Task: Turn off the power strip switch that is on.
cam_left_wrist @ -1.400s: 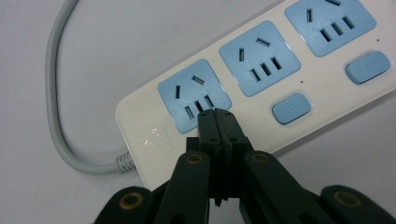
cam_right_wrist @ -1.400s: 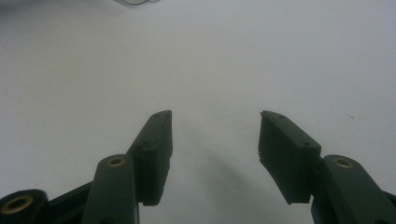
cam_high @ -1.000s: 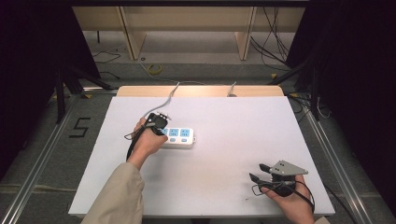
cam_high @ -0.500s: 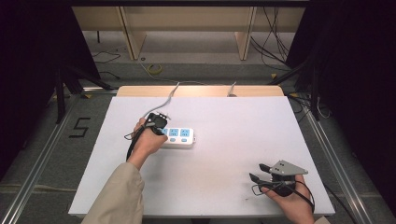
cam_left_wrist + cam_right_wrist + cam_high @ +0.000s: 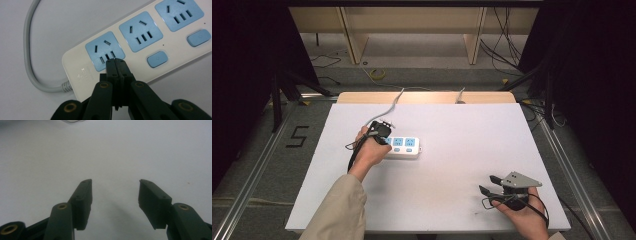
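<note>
Power strip (image 5: 402, 147) lies on the white table (image 5: 452, 130), left of centre, long axis running 9 to 3 o'clock in the high view; its grey cord (image 5: 387, 107) leaves the left end and trails toward 12 o'clock over the far edge. Three blue sockets are seen in the left gripper view, with blue rocker switches (image 5: 157, 59) beside the middle and far sockets.

Risks, as judged from here:
- The closed tips are set over the end socket (image 5: 105, 53), right at its lower slots. If pressed straight down, the tips could be driven against or into a slot instead of onto a switch. No switch is seen beside this socket; the nearest switch sits at about 3 o'clock from the tips.
- The strip is light and unrestrained. A push off its centre line could slide or pivot it on the smooth table, the cord acting as a tether at the left end.
- The strip's near edge is hidden by the hand in the high view, so contact is judged from the gripper view only.

Jaws:
- Left gripper (image 5: 115, 60): jaws fully together, nothing between them; tips at or just above the end socket's face, contact not certain.
- Right gripper (image 5: 488, 184): resting near the table's 5 o'clock corner, well apart from the strip; jaws wide apart in the right gripper view, nothing held, bare table beneath.
</note>
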